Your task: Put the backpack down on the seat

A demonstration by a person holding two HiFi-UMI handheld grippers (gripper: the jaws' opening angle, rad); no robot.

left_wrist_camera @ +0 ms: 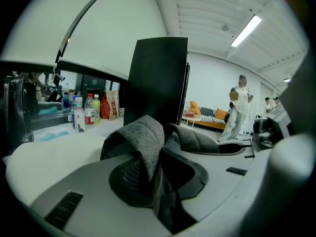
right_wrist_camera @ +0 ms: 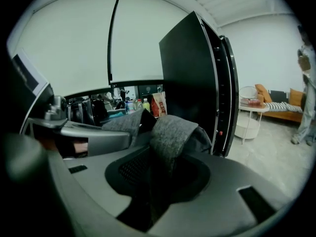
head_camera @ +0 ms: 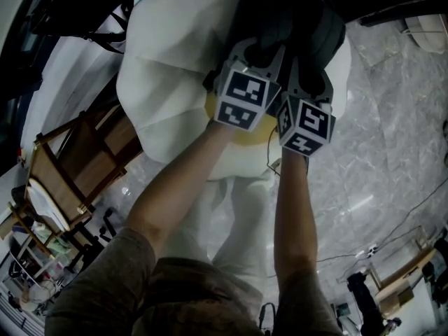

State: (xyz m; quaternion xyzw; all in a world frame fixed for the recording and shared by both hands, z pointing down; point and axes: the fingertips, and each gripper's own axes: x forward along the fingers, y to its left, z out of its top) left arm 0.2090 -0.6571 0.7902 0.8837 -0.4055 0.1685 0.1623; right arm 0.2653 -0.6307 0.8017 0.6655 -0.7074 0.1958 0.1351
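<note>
In the head view a dark backpack point(head_camera: 287, 19) lies on a seat draped in white cloth point(head_camera: 168, 82). Both grippers reach onto its near side, side by side. The left gripper point(head_camera: 260, 51) is under its marker cube, and the right gripper point(head_camera: 308, 79) is just right of it. In the left gripper view a folded grey backpack strap point(left_wrist_camera: 143, 137) stands in the gap of the left gripper point(left_wrist_camera: 160, 186), whose jaws are slightly apart and open. In the right gripper view a second grey strap point(right_wrist_camera: 170, 130) droops between the right gripper's point(right_wrist_camera: 158, 181) wider-set jaws, with dark gaps beside it.
A wooden chair point(head_camera: 70, 166) stands left of the seat, and marble floor point(head_camera: 392, 138) with cables lies to the right. A tall black cabinet point(left_wrist_camera: 158, 78) rises behind the backpack. Bottles point(left_wrist_camera: 86, 110) stand on a counter. A person point(left_wrist_camera: 239, 107) stands far off, near a small white table point(right_wrist_camera: 252, 112).
</note>
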